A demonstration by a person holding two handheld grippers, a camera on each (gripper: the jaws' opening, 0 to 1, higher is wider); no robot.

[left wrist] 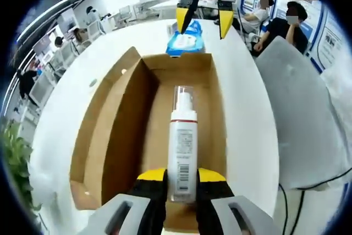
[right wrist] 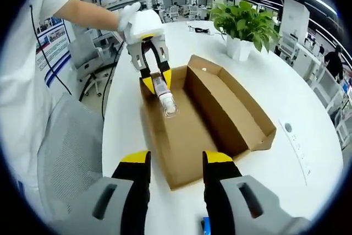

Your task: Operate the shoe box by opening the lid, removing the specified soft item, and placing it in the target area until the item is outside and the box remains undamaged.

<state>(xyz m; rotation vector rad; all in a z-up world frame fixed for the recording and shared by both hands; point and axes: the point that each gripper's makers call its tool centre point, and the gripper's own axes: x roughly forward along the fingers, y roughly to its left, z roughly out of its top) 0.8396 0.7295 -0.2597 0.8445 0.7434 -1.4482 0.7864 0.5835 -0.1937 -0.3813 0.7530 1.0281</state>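
In the left gripper view, the left gripper (left wrist: 182,179) had its yellow-tipped jaws closed against the base of a white pump bottle (left wrist: 182,152), which lay lengthwise inside the open cardboard shoe box (left wrist: 121,130), nozzle pointing toward the far end. The box's lid flap (left wrist: 98,136) was folded out flat to one side on the white table (left wrist: 250,119). Beyond the far end of the box, a blue packet of wipes (left wrist: 186,42) rested on the table, and the right gripper (left wrist: 202,17) hung above it with its jaws spread apart and nothing between them. A grey chair back (left wrist: 308,119) stood beside the table, and seated people showed in the background. In the right gripper view, the right gripper (right wrist: 177,166) stood parted and empty over the near end of the shoe box (right wrist: 190,136), with a small strip of blue visible just between its bases at the bottom. Across the box, the left gripper (right wrist: 157,78), held by a gloved hand (right wrist: 135,20), pinched the bottle (right wrist: 165,98), which slanted down into the box interior. The lid flap (right wrist: 236,108) lay open toward a potted green plant (right wrist: 245,28) on the table (right wrist: 275,81).
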